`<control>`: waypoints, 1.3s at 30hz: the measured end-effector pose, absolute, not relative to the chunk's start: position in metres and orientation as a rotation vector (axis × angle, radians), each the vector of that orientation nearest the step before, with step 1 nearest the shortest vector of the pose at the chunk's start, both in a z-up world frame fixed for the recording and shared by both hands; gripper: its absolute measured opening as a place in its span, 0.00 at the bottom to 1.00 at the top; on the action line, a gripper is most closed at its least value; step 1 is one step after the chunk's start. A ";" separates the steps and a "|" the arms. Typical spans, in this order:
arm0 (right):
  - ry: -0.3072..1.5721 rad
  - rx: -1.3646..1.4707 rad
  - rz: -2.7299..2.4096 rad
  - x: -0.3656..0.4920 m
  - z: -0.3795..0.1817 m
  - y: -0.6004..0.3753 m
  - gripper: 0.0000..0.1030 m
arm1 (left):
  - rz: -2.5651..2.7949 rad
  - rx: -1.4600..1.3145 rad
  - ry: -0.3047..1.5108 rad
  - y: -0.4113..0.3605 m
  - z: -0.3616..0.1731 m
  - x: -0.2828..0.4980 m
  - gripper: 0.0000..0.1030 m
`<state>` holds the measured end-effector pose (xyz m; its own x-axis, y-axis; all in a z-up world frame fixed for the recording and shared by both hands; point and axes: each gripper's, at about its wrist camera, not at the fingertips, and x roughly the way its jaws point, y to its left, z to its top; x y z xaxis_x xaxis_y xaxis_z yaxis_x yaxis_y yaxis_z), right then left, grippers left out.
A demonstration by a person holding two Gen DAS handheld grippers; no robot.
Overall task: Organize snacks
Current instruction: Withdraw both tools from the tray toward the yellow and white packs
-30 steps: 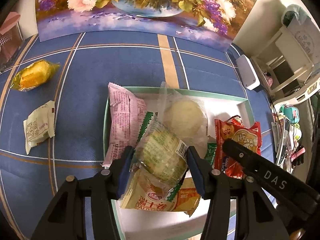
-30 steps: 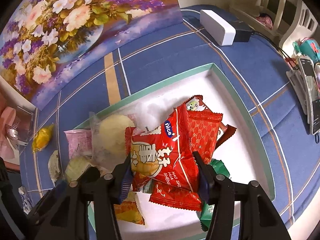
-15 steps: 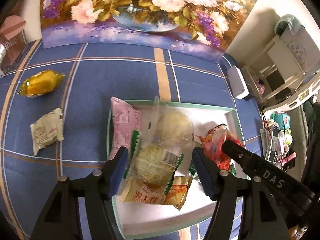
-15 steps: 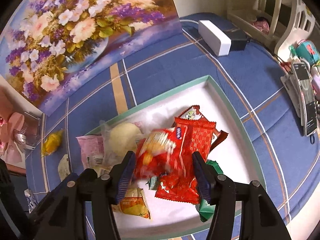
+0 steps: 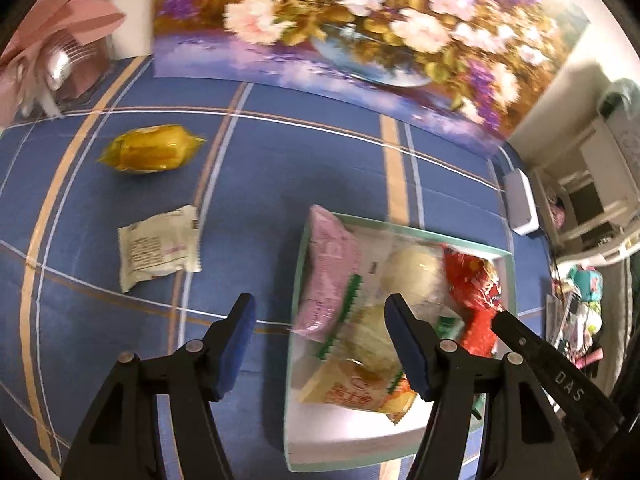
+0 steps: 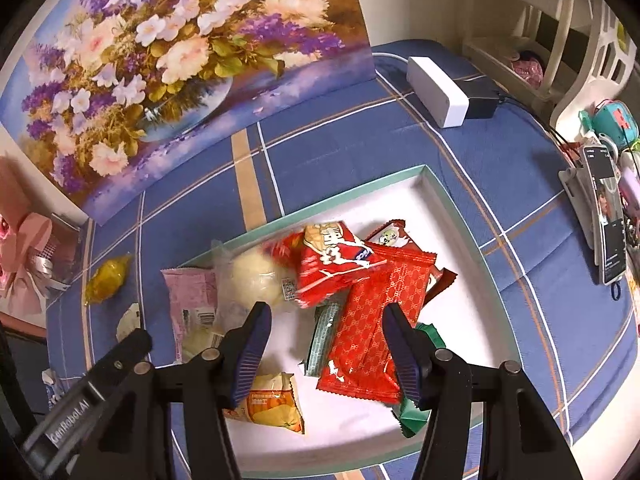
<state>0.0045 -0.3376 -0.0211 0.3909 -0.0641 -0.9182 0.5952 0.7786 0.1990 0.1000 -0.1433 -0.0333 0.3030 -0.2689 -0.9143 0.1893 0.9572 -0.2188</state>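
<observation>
A white tray with a green rim (image 6: pixel 452 208) (image 5: pixel 408 232) sits on the blue cloth and holds several snack packs: a pink pack (image 5: pixel 332 268), a clear-wrapped round bun (image 6: pixel 254 280), a red cartoon pack (image 6: pixel 336 260), a red patterned pack (image 6: pixel 376 320) and a yellow pack (image 6: pixel 272 404). My left gripper (image 5: pixel 320 340) is open and empty above the tray's left edge. My right gripper (image 6: pixel 328 344) is open and empty above the tray's packs. A yellow wrapped cake (image 5: pixel 150 152) and a white pack (image 5: pixel 158 246) lie on the cloth left of the tray.
A flower painting (image 6: pixel 160 60) stands at the back. A white box with a black adapter (image 6: pixel 438 90) lies at the back right. A phone on a stand (image 6: pixel 608 216) is at the right edge. A pink gift bag (image 5: pixel 60 48) stands at the far left.
Both grippers opened and let go of their packs, which now lie in the tray. Both pulled back and up; the left one also swung left toward the loose packs.
</observation>
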 end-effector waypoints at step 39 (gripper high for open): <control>1.082 0.326 -0.329 0.043 -0.007 -0.239 1.00 | 0.054 -0.081 0.949 -0.007 -0.008 0.114 1.00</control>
